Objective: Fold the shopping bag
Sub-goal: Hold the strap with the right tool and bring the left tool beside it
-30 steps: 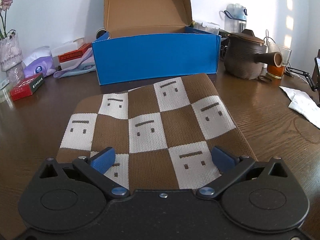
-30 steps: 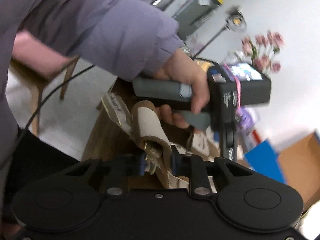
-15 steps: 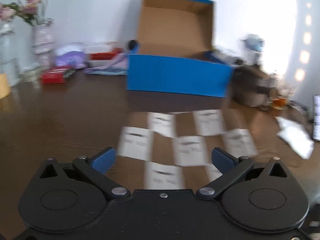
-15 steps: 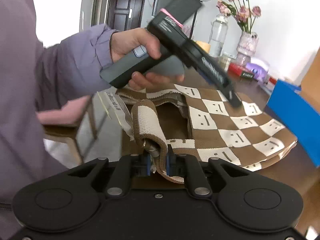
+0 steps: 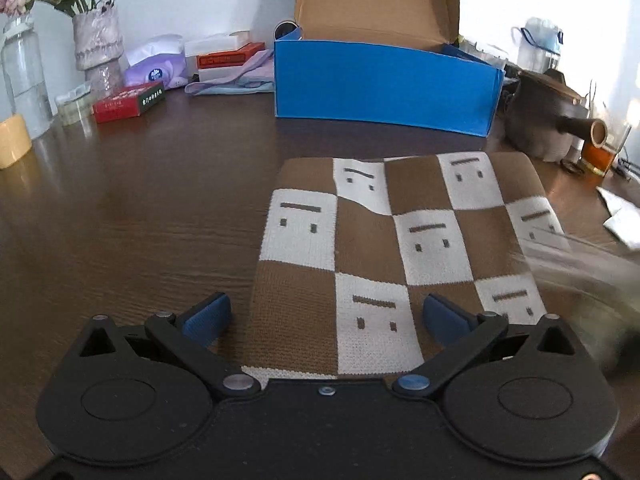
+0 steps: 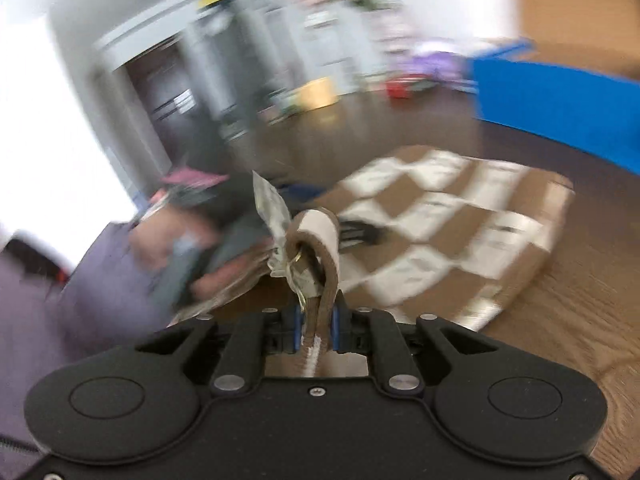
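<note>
The brown-and-white checkered knit bag (image 5: 400, 240) lies folded flat on the dark wooden table (image 5: 140, 208). My left gripper (image 5: 326, 316) is open just above the bag's near edge; the left finger is over bare table and the right over the cloth. In the blurred right wrist view the bag (image 6: 460, 224) lies ahead to the right. My right gripper (image 6: 316, 328) is shut on the bag's handle strap (image 6: 324, 248), which loops up from the jaws. A clear tag (image 6: 272, 204) hangs on the strap.
An open blue cardboard box (image 5: 384, 84) stands behind the bag, with a dark teapot (image 5: 540, 120) to its right. A vase (image 5: 98, 44), a red packet (image 5: 130, 102) and tissues are at the back left. White paper (image 5: 620, 216) lies at the right. A person's purple sleeve (image 6: 100, 288) is at the left.
The right gripper has rolled and swung across with the strap still in its jaws. The left gripper has shifted left, so the bag now sits right of centre in its view.
</note>
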Demonstrator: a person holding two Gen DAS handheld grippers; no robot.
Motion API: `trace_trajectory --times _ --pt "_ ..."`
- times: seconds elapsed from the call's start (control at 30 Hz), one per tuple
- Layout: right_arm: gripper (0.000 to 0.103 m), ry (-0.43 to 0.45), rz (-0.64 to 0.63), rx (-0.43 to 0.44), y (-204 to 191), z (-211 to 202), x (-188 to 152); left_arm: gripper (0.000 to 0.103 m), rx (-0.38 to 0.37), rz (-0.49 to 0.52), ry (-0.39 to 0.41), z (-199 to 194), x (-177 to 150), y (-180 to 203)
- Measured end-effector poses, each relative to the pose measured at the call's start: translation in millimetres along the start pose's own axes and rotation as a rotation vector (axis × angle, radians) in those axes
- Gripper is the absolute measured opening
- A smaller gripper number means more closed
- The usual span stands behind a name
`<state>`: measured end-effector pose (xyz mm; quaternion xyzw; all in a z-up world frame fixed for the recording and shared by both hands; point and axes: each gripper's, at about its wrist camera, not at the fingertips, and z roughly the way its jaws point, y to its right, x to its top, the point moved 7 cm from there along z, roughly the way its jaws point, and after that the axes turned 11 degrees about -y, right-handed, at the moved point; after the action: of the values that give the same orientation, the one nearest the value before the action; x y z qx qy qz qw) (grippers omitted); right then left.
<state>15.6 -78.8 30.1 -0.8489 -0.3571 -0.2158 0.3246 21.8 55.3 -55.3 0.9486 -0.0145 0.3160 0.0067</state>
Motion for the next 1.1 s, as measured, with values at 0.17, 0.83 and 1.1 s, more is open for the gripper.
trace_trajectory --times 0.17,0.83,1.1 --pt "0.016 0.069 0.088 -0.001 15 15 8 0.103 -0.005 -0.003 0.001 0 -4 0" --pt "0.013 0.224 0.406 -0.113 59 23 -7 0.103 -0.138 0.102 0.244 -69 -1 24" --pt "0.013 0.117 0.384 0.025 78 20 0 0.103 -0.44 0.591 0.334 -90 -22 91"
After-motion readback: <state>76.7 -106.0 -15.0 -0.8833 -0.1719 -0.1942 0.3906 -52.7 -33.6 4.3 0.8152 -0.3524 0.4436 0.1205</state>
